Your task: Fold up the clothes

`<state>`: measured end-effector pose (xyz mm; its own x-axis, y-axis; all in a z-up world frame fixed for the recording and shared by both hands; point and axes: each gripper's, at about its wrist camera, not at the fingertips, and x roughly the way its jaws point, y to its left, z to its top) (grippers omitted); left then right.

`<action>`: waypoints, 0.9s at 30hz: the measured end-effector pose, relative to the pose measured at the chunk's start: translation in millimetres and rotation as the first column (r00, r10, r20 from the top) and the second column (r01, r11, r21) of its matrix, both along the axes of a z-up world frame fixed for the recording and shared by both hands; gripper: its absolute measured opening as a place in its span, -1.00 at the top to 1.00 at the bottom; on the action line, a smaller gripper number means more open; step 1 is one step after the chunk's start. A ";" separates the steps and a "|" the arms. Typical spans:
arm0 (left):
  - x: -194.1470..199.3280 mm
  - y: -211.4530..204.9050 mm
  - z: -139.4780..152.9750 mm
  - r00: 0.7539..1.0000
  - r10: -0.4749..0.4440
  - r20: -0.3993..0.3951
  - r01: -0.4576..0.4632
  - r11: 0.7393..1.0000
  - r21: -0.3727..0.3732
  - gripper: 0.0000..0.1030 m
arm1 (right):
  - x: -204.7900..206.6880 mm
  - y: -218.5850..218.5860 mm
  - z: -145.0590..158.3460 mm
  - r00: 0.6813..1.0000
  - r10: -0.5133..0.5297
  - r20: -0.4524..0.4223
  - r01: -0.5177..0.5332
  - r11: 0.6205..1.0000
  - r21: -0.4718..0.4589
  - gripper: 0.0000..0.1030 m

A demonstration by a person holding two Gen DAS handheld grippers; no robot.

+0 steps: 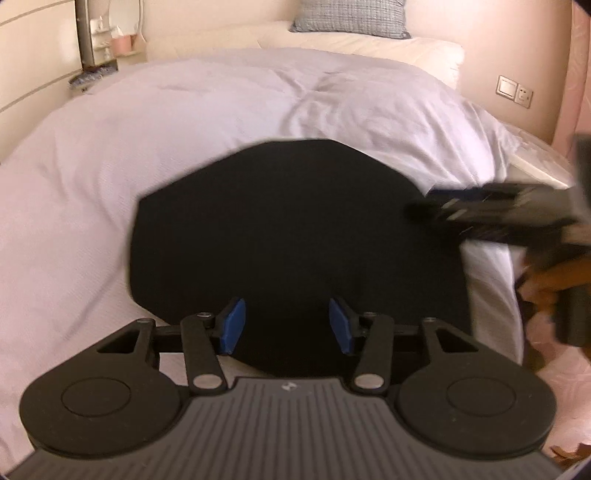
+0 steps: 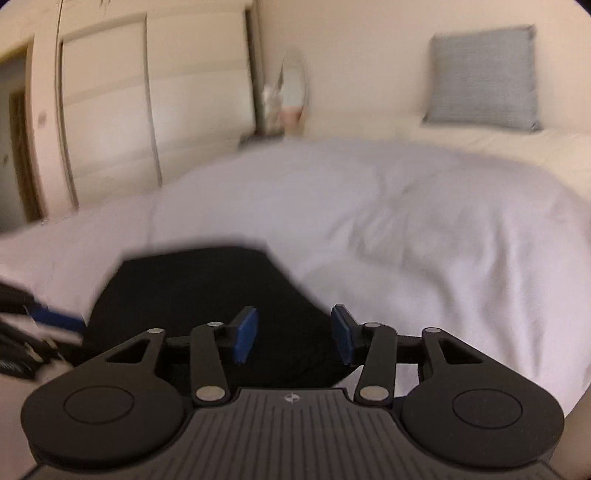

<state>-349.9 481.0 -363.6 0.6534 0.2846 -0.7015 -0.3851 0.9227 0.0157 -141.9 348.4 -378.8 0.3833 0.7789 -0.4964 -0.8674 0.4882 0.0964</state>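
Note:
A black garment [image 1: 295, 229] lies flat in a folded, many-sided shape on the white duvet [image 1: 147, 129], near the bed's front right corner. My left gripper [image 1: 288, 325] hovers over the garment's near edge, jaws open, with no cloth pinched between the blue pads [image 1: 232, 325]. In the right wrist view the same garment [image 2: 199, 291] sits low and left. My right gripper [image 2: 293, 332] stands open above the garment's right edge, its pads apart and empty. The right gripper [image 1: 480, 210] also shows blurred at the garment's right side, held by a hand [image 1: 546, 284]. The left gripper [image 2: 37, 321] appears blurred at the left.
The duvet [image 2: 406, 221] covers most of the bed. A grey cushion [image 1: 351, 18] leans at the headboard. A nightstand with a mirror and pink cup [image 1: 118, 44] stands at the far left beside a wardrobe [image 2: 110, 110]. A wall socket [image 1: 513, 90] lies right; the bed edge [image 1: 495, 295] drops off.

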 end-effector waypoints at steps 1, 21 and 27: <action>1.7 -3.3 -3.5 1.000 0.000 -0.010 0.000 1.000 -0.002 0.14 | 8.9 5.9 -13.3 1.000 0.006 -0.028 -0.007 0.999 -0.031 0.11; 6.0 -18.5 0.0 0.999 0.038 -0.016 -0.038 0.999 0.017 0.15 | 27.8 -32.5 -33.4 0.974 0.001 -0.227 0.008 0.999 0.038 -0.01; 3.4 -61.7 -12.0 0.998 -0.051 0.026 0.050 0.998 0.041 0.11 | 27.2 -37.1 -32.2 0.970 0.003 -0.243 0.008 0.999 0.044 -0.01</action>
